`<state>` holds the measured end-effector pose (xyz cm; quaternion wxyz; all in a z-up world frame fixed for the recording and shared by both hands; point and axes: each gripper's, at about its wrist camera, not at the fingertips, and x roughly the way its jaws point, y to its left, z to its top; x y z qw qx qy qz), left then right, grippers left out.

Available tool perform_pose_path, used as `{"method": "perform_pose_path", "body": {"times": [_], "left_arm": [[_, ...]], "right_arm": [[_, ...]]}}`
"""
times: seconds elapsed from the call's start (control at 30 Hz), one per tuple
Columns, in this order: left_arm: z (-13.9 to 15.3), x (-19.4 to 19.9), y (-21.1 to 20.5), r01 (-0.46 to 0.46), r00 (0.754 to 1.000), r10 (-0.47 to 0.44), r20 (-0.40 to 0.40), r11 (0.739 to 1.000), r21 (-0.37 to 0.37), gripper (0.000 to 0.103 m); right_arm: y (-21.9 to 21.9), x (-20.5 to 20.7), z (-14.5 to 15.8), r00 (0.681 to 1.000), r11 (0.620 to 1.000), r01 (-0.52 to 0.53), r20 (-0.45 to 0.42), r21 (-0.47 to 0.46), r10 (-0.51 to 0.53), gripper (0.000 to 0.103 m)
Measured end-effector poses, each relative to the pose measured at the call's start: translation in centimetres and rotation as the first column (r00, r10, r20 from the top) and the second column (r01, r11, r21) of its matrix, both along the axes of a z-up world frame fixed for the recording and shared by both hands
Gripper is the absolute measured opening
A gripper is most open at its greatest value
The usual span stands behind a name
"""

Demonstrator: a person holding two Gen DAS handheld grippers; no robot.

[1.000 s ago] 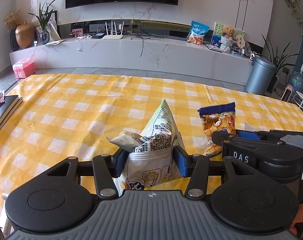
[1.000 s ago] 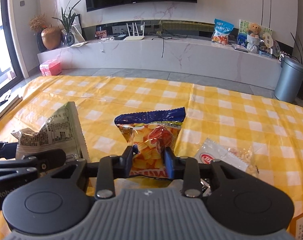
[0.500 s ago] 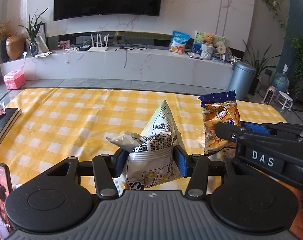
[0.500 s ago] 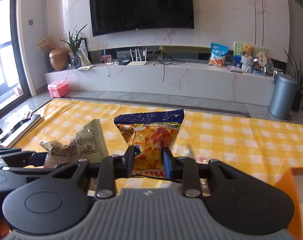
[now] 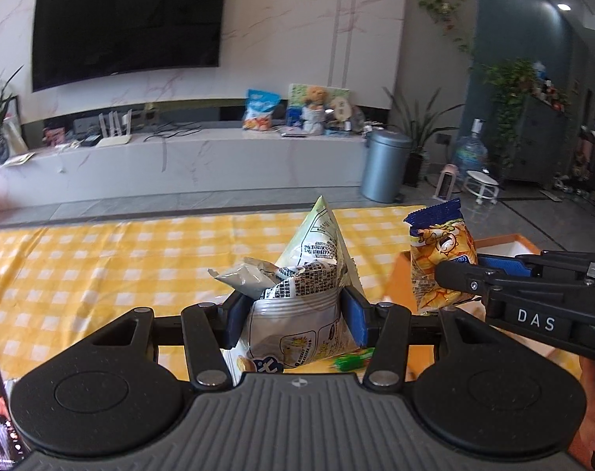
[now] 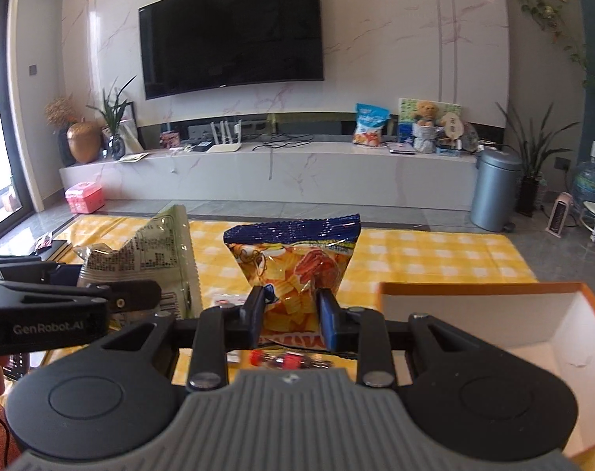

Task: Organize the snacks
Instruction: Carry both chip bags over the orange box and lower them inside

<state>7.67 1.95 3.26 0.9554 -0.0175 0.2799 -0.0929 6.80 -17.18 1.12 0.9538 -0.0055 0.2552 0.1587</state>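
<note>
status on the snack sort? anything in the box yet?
Done: nothing visibly packed; the part of the orange-rimmed box in view looks empty. In hand: left gripper is shut on the green-and-white snack bag; right gripper is shut on the blue-topped chip bag, both raised above the yellow checked tablecloth. Left: both bags go into the box, plus small packets blurred beneath the grippers.

Your right gripper (image 5: 460,274) carries the white letters "DAS" on its black side, and your left gripper (image 6: 152,300) reads "GenRobot.AI" in pale print on its side. The pale green snack bag (image 5: 309,274) is covered in dense black print, too small for you to read.
</note>
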Motion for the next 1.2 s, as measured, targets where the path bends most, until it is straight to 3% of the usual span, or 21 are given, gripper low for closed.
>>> {"method": "perform_pose_path", "body": {"times": [0.3,0.57,0.77,0.93,1.03,1.2], "left_arm": [[1.4,-0.5,-4.7,0.129,0.991,-0.13,0.038,0.991,0.032,0.058],[1.9,0.9,-8.5,0.256,0.966,-0.257,0.023,0.966,0.039,0.058],[1.8,2.8,-12.5,0.357,0.934,-0.356,-0.019,0.932,0.07,0.058],[0.2,5.0,-15.3,0.455,0.885,-0.447,-0.134,0.889,0.04,0.058],[-1.1,6.0,-17.0,0.484,0.867,-0.463,-0.184,0.871,0.085,0.058],[-3.0,7.7,-18.8,0.536,0.827,-0.503,-0.252,0.841,0.078,0.058]], "right_arm": [[-6.6,-2.7,1.5,0.995,0.995,0.099,0.021,-0.022,-0.098,0.028],[-10.7,-3.8,2.1,0.988,0.986,0.156,0.022,-0.062,-0.155,0.028],[-13.5,-3.1,2.7,0.982,0.979,0.188,-0.011,-0.074,-0.189,0.028],[-15.4,-0.8,1.8,0.973,0.976,0.206,-0.089,-0.076,-0.213,0.028],[-16.6,0.5,0.6,0.962,0.974,0.212,-0.16,-0.074,-0.222,0.028],[-17.6,2.1,-0.6,0.949,0.969,0.207,-0.213,-0.137,-0.233,0.028]]}}
